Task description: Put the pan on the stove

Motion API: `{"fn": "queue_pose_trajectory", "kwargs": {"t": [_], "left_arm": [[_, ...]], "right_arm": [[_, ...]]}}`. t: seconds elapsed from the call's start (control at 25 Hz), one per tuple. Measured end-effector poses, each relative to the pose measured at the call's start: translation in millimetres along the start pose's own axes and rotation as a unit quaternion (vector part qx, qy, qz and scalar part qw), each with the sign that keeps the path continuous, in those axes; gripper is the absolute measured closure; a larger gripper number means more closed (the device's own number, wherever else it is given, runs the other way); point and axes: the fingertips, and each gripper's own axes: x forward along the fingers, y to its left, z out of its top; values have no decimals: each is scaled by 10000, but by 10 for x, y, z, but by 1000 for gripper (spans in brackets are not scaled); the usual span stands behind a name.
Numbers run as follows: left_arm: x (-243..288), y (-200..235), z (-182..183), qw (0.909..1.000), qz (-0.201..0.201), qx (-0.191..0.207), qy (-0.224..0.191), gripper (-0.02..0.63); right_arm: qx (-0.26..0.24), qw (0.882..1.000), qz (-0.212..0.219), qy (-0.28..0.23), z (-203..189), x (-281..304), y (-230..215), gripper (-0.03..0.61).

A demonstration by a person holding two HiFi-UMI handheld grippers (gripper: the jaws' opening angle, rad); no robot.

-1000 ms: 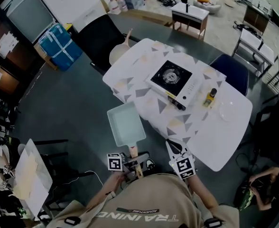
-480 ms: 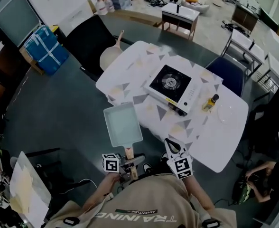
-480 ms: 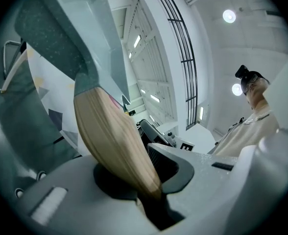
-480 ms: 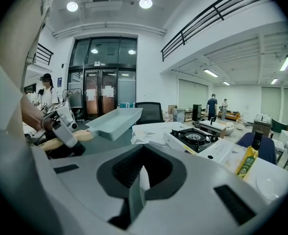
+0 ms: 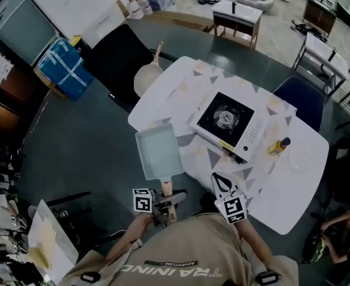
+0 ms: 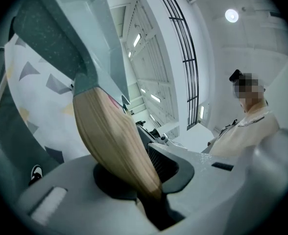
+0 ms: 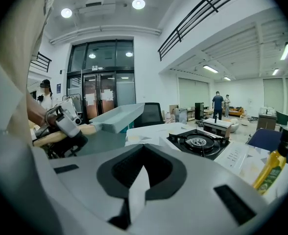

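Shirt at 6 o'clock, printed "TRAINING ADVENTURE". Left gripper is clamped on the wooden handle of the rectangular pan. Right gripper, at its 3 o'clock, is closed on nothing. Pan is held over the table edge, at 8 o'clock of the stove and apart from it. Bottle is at the stove's 4 o'clock.

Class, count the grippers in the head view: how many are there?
2. The left gripper is at lower left, shut on the handle of the pan; the right gripper is right of it, shut and empty. None appears hidden.
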Motion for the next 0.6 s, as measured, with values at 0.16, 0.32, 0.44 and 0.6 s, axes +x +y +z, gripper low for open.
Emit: {"fn": "queue_pose_trajectory", "kwargs": {"t": [0.16, 0.32, 0.44, 0.6], "left_arm": [[56, 66, 295, 9999, 28, 101, 117, 552], [166, 138, 512, 9999, -13, 45, 117, 551], [263, 173, 656, 9999, -83, -2, 98, 550], [338, 228, 744, 9994, -122, -76, 317, 549]], "right_arm": [[83, 9999, 51, -83, 121, 287, -163, 575], [187, 9997, 65, -161, 226, 467, -320, 575], [183, 9997, 41, -155, 261, 534, -412, 575], [255, 9996, -71, -99, 237, 526, -462, 575]]}}
